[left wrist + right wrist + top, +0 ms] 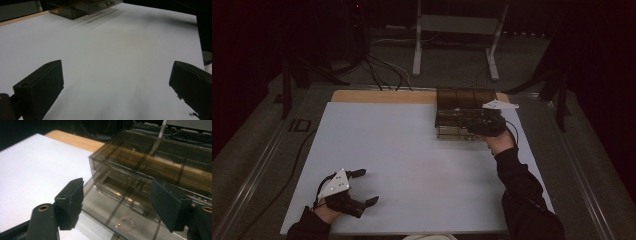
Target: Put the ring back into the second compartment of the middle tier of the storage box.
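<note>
The left tongs (116, 85) stand wide apart with nothing between them, low over the white worktop (112, 55). Far ahead of them and to their left, a dark see-through box (82, 6) sits on the worktop.

White table sheet (412, 150), cables (382, 70), metal stand (457, 30).

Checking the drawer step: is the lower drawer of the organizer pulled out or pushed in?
Pulled out: the lower drawer juts forward from the organizer, bracelet lying inside.

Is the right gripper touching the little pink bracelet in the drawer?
Apart. In the right gripper view the open right gripper hangs above the bracelet, which lies untouched between its jaws.
</note>
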Demonstrator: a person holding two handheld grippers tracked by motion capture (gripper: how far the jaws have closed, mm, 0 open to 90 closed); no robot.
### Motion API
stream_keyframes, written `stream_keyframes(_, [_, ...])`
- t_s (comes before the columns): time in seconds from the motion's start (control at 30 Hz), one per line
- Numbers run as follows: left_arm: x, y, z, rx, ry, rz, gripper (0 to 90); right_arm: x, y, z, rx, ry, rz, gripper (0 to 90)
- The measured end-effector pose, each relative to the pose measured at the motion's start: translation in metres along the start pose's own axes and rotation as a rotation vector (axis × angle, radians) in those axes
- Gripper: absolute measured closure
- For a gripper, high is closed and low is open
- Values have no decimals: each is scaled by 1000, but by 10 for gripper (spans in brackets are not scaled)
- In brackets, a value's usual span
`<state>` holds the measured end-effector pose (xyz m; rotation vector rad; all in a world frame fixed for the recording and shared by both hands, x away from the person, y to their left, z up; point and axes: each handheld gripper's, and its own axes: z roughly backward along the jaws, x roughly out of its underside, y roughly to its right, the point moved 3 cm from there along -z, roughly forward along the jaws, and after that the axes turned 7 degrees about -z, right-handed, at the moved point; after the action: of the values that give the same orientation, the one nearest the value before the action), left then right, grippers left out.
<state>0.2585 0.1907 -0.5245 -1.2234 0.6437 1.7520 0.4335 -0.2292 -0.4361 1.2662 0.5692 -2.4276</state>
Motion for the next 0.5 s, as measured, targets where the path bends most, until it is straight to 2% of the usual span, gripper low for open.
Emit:
stream_keyframes(0.07, [0,-1,-1,1,-2,4,8,0,-2,1,-10,3,-4,249])
stream_keyframes(0.17, [0,-1,-3,4,-9,2,8,-3,-6,7,-48,-3,-1,131])
stream_keyframes(0.33, [0,0,-4,2,-13,-3,8,-2,-9,10,-65,-11,18,71])
stream_keyframes(0.4, [0,-1,-3,0,-13,-3,8,0,-10,13,-96,-3,3,24])
stream_keyframes(0.5, [1,0,-2,-1,-13,-1,9,4,-11,18,-87,17,9,6])
